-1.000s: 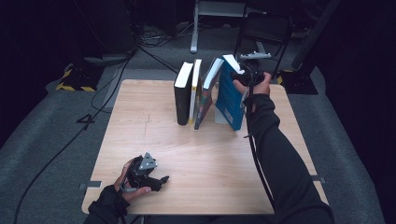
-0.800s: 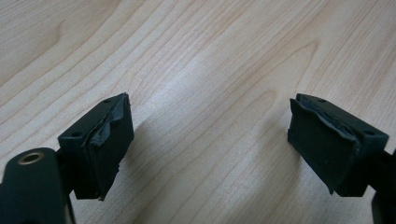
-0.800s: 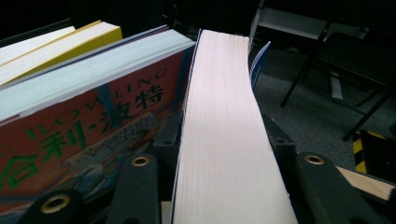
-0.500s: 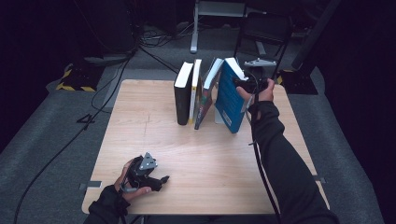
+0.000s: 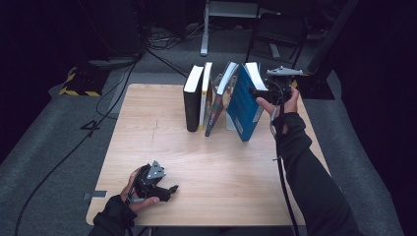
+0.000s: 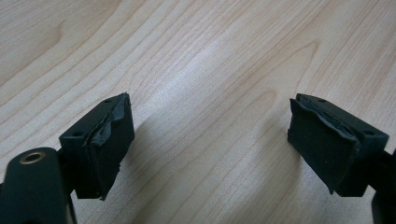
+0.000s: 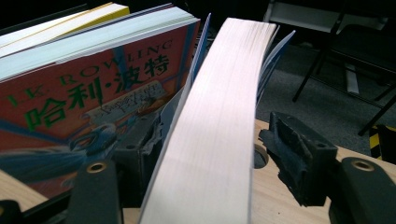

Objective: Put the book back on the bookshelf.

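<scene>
Several books stand in a row at the back of the wooden table (image 5: 162,142). The rightmost, a blue book (image 5: 244,105), leans to the right. My right gripper (image 5: 260,93) sits at its top right edge. In the right gripper view the blue book's white page edge (image 7: 219,116) runs up between the jaws of the right gripper (image 7: 212,135). These jaws have just been opening, and the right pad (image 7: 292,144) stands clear of the pages. My left gripper (image 5: 169,189) rests open near the table's front left, nothing between its pads (image 6: 107,140).
Left of the blue book lean a colourful book with an orange cover (image 7: 93,93), a white-and-yellow book (image 5: 205,93) and a black book (image 5: 192,101). A metal stand (image 5: 231,10) and cables (image 5: 123,83) lie on the grey floor behind the table.
My right hand has shifted slightly right and its jaws have widened around the blue book's top. The left hand has stayed still.
</scene>
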The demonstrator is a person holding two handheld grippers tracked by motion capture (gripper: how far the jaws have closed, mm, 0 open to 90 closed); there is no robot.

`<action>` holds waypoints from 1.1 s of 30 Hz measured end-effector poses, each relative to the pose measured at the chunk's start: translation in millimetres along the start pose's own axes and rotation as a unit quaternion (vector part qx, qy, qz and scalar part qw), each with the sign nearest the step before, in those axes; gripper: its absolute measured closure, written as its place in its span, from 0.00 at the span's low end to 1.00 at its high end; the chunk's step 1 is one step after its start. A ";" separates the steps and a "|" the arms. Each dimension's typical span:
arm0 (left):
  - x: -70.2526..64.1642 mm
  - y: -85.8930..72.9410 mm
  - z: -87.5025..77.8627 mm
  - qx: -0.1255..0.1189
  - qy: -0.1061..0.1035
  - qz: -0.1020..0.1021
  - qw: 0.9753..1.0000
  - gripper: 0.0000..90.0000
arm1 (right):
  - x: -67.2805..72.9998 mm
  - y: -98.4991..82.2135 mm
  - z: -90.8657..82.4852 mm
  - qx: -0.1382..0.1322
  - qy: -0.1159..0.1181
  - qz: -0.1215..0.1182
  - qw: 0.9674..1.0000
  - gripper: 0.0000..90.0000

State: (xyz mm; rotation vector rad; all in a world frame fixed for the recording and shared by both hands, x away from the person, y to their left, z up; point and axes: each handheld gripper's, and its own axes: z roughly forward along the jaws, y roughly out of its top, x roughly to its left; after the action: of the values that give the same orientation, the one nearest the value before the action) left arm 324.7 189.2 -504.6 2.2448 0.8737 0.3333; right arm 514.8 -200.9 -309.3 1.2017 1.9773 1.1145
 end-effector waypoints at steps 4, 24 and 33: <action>0.0 0.0 0.0 0.000 0.000 0.000 1.000 0.16 | -2.6 -5.5 -8.0 0.008 0.019 0.002 1.000 0.37; -0.3 -0.1 0.1 0.000 0.000 -0.002 1.000 0.16 | 2.7 -75.6 -21.0 0.024 0.066 -0.061 0.996 0.65; -0.3 0.0 0.1 0.000 0.000 -0.002 1.000 0.16 | 8.6 -114.8 21.9 0.065 0.078 -0.015 0.995 0.63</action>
State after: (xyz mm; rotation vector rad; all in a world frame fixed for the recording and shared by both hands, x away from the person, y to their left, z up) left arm 324.5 189.1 -504.7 2.2425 0.8785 0.3312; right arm 479.3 -214.0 -420.3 1.1761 2.2086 1.1093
